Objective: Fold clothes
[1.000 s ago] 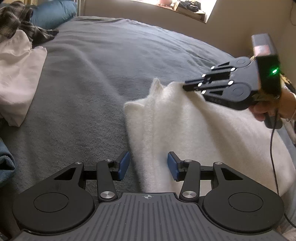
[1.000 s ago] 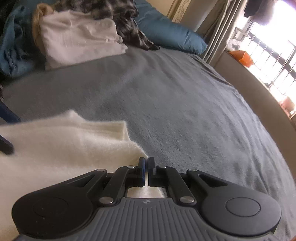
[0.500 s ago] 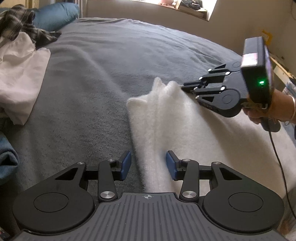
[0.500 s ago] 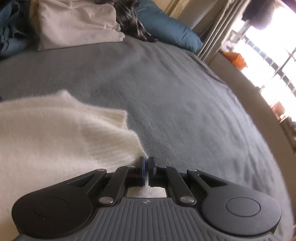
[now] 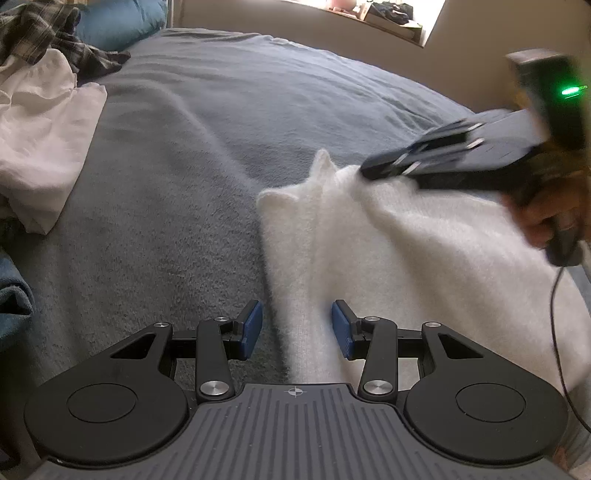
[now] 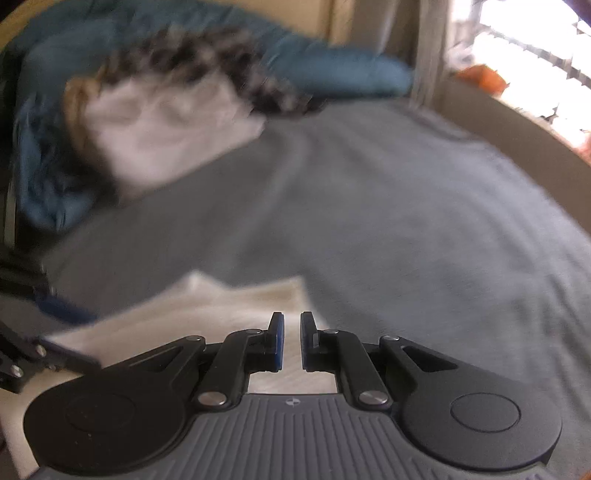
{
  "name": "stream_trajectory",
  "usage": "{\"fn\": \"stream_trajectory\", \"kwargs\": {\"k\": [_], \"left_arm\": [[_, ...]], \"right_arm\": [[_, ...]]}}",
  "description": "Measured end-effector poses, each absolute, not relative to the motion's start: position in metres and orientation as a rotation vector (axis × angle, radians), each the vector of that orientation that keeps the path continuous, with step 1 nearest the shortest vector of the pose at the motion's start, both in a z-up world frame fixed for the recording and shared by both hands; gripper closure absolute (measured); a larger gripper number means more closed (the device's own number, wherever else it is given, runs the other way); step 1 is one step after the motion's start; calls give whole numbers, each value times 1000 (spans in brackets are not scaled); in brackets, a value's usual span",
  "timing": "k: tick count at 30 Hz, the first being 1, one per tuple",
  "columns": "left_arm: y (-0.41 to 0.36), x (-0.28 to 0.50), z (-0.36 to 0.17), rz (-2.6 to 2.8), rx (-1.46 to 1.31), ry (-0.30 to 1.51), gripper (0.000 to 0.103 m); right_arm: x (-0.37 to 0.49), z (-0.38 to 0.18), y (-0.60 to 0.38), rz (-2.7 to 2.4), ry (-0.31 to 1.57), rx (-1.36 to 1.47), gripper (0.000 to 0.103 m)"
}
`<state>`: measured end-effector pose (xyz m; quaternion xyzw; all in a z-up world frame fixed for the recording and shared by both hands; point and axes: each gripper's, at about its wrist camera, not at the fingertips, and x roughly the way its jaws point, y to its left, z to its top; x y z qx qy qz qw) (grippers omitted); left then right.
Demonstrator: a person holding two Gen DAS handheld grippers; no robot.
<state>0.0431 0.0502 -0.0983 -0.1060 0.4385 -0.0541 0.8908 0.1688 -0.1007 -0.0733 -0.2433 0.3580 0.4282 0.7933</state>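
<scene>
Garment: a white fluffy sweater [image 5: 406, 258] lies on the grey bedspread [image 5: 207, 155], its near edge running between the fingers of the left gripper [image 5: 295, 328]; one corner stands up in a small peak at the far end
Left gripper: jaws apart, blue pads on either side of the sweater's edge, not pressing on it
Right gripper: [image 6: 291, 341] jaws have just been opening and stand slightly apart with a narrow gap; no cloth is caught between them, the white knit lies below and behind the tips
Person's hand: [image 5: 550, 218] holds the right gripper's handle at the right edge of the left wrist view, blurred
Step in hand: likely letting go of the far corner once a fold is laid
Next move: probably a fresh grip on an edge, both grippers closing on the knit to carry it over
Surroundings: a white garment [image 5: 40, 144], a plaid shirt [image 5: 48, 33] and a blue pillow [image 5: 122, 18] sit well apart at the far left
</scene>
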Motion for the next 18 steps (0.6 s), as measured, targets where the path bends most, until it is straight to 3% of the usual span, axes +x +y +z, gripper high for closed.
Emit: {"fn": "stream_trajectory", "kwargs": {"k": [4,10,18], "left_arm": [[52,43,-98,-112,-227,909,61],[56,43,-100,-123,-241,910,59],[59,45,-102,-136,-265,919,58]], "right_arm": [[197,-95,-81,802,776,-509,95],[242,-48,-144,644,802,-213,93],[202,-26,-222,749,819,-419,81]]}}
